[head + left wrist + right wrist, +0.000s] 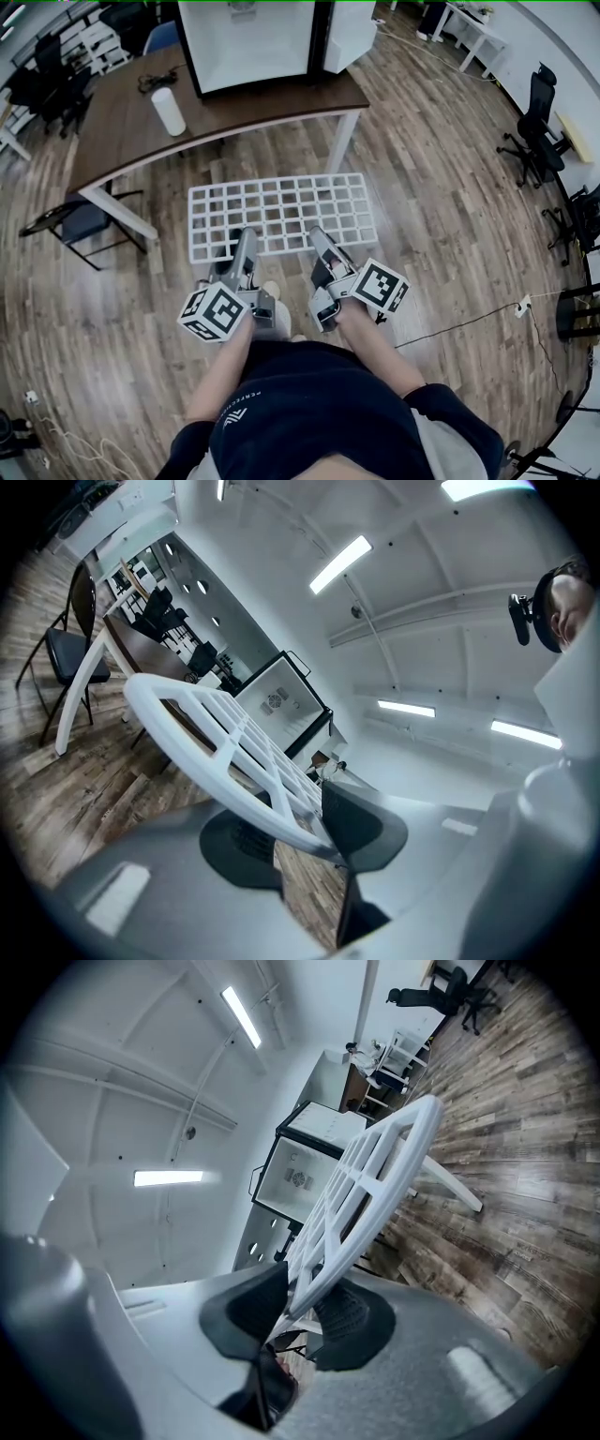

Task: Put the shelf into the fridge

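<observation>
The white grid shelf [281, 214] hangs level above the wood floor, in front of the person. My left gripper [246, 236] is shut on its near edge at the left, and my right gripper [319, 234] is shut on the same edge at the right. In the left gripper view the shelf [216, 733] runs away from the gripper [300, 832], its rim pinched between the dark pads. The right gripper view shows the shelf [375, 1176] likewise clamped in the gripper [300, 1312]. The small fridge [253, 37] stands open on the table beyond, white inside, its door [347, 33] swung to the right.
The brown table [122, 122] with white legs carries the fridge and a white cylinder [169, 111]. A dark chair [75, 225] stands at its left end. Office chairs [534, 131] line the right wall. A cable [469, 323] trails over the floor at the right.
</observation>
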`<control>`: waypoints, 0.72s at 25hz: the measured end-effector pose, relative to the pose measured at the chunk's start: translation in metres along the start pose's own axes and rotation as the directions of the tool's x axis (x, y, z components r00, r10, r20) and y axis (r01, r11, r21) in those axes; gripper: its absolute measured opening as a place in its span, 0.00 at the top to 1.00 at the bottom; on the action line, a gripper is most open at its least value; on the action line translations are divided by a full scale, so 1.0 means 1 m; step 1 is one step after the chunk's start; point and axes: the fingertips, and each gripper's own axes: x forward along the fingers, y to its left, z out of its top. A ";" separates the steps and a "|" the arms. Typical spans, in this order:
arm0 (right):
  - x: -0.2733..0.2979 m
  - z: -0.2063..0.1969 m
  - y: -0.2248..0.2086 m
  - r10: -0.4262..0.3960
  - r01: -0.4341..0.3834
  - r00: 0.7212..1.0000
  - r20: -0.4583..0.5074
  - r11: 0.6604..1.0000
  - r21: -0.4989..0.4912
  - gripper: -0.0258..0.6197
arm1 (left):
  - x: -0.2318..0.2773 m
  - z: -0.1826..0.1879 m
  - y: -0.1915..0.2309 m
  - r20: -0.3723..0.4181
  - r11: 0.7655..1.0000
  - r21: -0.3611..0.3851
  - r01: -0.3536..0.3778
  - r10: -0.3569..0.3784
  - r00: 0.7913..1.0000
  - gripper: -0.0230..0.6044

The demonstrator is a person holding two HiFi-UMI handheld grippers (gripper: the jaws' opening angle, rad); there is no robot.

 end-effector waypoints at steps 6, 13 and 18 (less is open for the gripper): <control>0.028 0.017 -0.015 -0.022 0.022 1.000 0.000 1.000 -0.013 0.83 | 0.035 -0.001 0.019 -0.008 0.999 -0.031 0.006 -0.007 1.000 0.74; 0.087 0.040 -0.023 -0.019 0.019 0.999 -0.025 1.000 -0.005 0.83 | 0.084 0.027 0.043 -0.013 1.000 -0.001 -0.018 0.018 1.000 0.74; 0.127 0.053 -0.024 -0.023 0.023 0.999 -0.046 1.000 -0.004 0.82 | 0.113 0.046 0.062 0.001 1.000 0.001 -0.030 0.030 1.000 0.74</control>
